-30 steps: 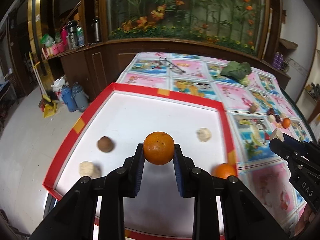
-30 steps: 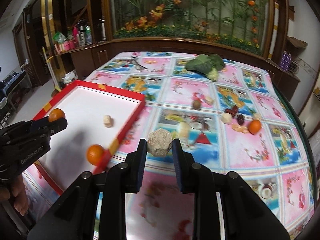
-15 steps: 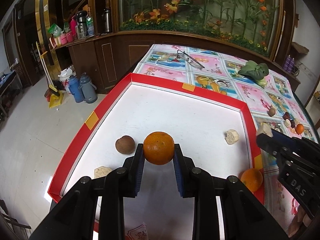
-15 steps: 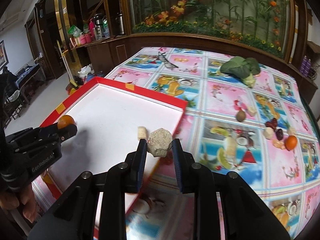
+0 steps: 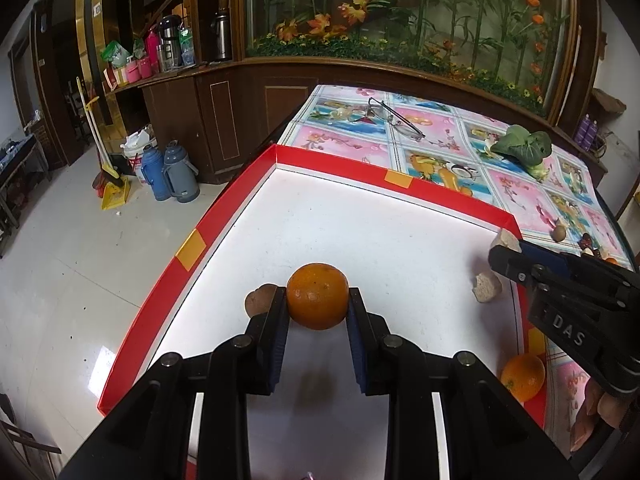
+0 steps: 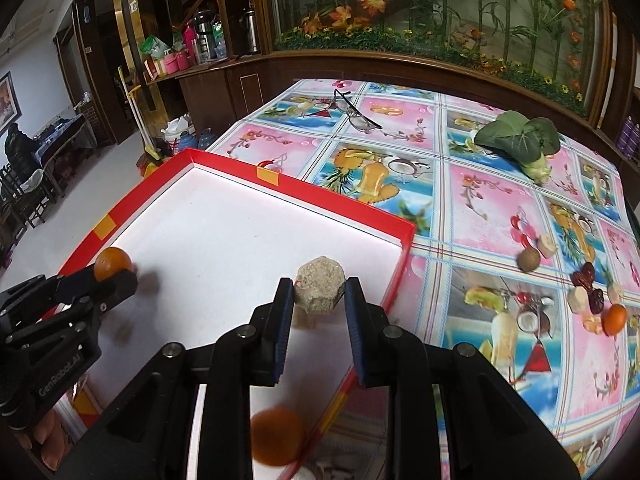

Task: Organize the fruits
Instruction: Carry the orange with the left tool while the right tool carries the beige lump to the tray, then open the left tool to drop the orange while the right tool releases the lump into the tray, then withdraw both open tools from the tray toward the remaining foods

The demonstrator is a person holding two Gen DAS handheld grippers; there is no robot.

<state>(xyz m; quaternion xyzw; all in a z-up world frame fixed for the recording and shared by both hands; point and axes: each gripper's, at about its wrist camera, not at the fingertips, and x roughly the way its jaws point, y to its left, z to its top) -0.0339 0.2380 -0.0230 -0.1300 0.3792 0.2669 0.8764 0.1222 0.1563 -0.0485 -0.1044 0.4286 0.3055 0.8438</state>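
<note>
My left gripper (image 5: 318, 316) is shut on an orange (image 5: 317, 295) and holds it over the near left part of the red-rimmed white tray (image 5: 224, 216). A brown round fruit (image 5: 258, 298) lies just left of it, partly hidden by the finger. My right gripper (image 6: 319, 304) is shut on a beige faceted fruit (image 6: 320, 290) over the tray's right side (image 6: 400, 264). Another beige piece (image 5: 486, 286) and a second orange (image 5: 522, 376) lie near the tray's right rim. In the right wrist view the left gripper (image 6: 116, 276) shows with its orange (image 6: 112, 263).
Loose fruits lie on the flowered tablecloth to the right: a brown fruit (image 6: 528, 259), red dates (image 6: 586, 276), pale pieces (image 6: 578, 299) and a small orange (image 6: 614, 319). Glasses (image 6: 356, 114) and a leafy vegetable (image 6: 520, 138) lie further back. Flasks (image 5: 170, 176) stand on the floor at left.
Both grippers moved left over the tray with their fruits still held. The right gripper crossed from the tablecloth to above the tray's right side.
</note>
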